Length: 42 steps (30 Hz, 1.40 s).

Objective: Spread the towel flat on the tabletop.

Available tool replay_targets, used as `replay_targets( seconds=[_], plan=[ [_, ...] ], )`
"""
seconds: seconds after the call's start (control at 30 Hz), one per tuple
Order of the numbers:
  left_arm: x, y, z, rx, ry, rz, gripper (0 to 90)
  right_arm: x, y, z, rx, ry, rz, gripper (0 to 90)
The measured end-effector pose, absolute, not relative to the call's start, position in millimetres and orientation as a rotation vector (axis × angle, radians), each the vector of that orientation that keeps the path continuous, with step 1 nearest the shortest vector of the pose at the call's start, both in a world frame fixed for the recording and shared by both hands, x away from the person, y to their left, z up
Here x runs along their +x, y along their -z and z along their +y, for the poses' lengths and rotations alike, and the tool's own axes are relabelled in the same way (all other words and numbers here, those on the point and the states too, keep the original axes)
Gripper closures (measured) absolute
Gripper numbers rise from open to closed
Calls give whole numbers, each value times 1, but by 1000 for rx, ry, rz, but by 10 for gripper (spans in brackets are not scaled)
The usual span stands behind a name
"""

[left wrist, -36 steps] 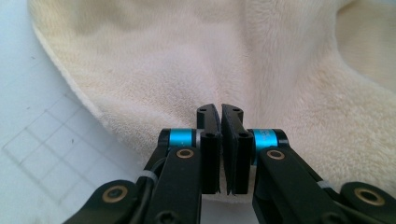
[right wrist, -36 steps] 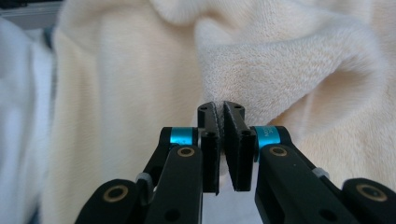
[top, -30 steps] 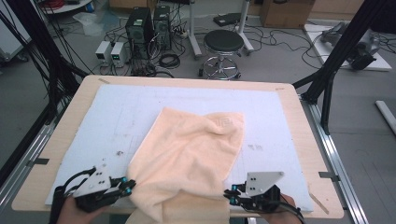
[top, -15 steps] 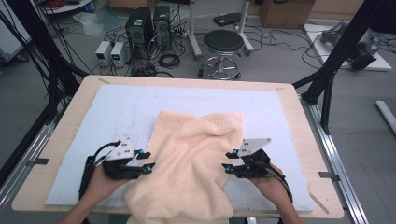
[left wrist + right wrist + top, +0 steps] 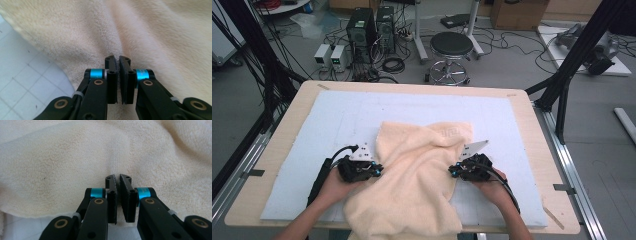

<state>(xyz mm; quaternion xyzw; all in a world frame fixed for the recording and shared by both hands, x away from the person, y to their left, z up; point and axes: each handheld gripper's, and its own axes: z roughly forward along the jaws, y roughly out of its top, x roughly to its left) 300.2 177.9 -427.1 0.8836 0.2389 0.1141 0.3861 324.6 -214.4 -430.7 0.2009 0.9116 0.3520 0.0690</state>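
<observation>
While the cream towel [image 5: 419, 175] lies rumpled across the worktop's [image 5: 522, 107] near edge, I see my left claw [image 5: 374, 170] and right claw [image 5: 453, 171] each pinching its side edges.

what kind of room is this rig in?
Likely a lab or workshop: PC towers and loose cables on the floor, a stool, black frame struts around the table.
</observation>
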Motion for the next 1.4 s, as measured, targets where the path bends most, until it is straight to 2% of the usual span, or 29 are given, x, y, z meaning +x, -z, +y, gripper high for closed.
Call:
replay_targets(
  seconds=[0.17, 0.33, 0.4, 0.43, 0.53, 0.73, 0.83, 0.93, 1.1, 1.2, 1.23, 1.33, 1.4],
  plan=[
    [257, 414, 202, 2212, -285, 580, 853, 306, 416, -217, 523, -1121, 2739, 848],
    [211, 404, 217, 2202, -227, 527, 850, 269, 407, -214, 414, -1128, 2807, 840],
    [203, 403, 218, 2204, -206, 501, 828, 256, 403, -215, 386, -1147, 2813, 778],
    [204, 401, 218, 2202, -212, 495, 789, 253, 401, -217, 390, -1168, 2806, 743],
    [218, 396, 215, 2170, -264, 513, 668, 256, 391, -222, 429, -1187, 2751, 667],
    [275, 392, 203, 2089, -327, 587, 532, 296, 380, -228, 559, -1163, 2626, 554],
    [298, 393, 200, 2031, -346, 618, 516, 320, 388, -233, 656, -1160, 2601, 538],
    [320, 398, 197, 2042, -420, 655, 514, 337, 399, -235, 710, -1109, 2603, 514],
    [353, 424, 196, 2127, -267, 813, 488, 356, 419, -230, 764, -1023, 2653, 472],
    [359, 437, 189, 2203, -242, 826, 460, 361, 430, -223, 742, -963, 2706, 481],
    [357, 437, 186, 2205, -275, 821, 452, 362, 432, -222, 747, -971, 2708, 506],
    [356, 437, 184, 2213, -328, 824, 570, 366, 433, -225, 773, -1018, 2701, 610],
    [356, 436, 185, 2202, -319, 826, 709, 369, 433, -228, 785, -1048, 2708, 724]
  ],
)
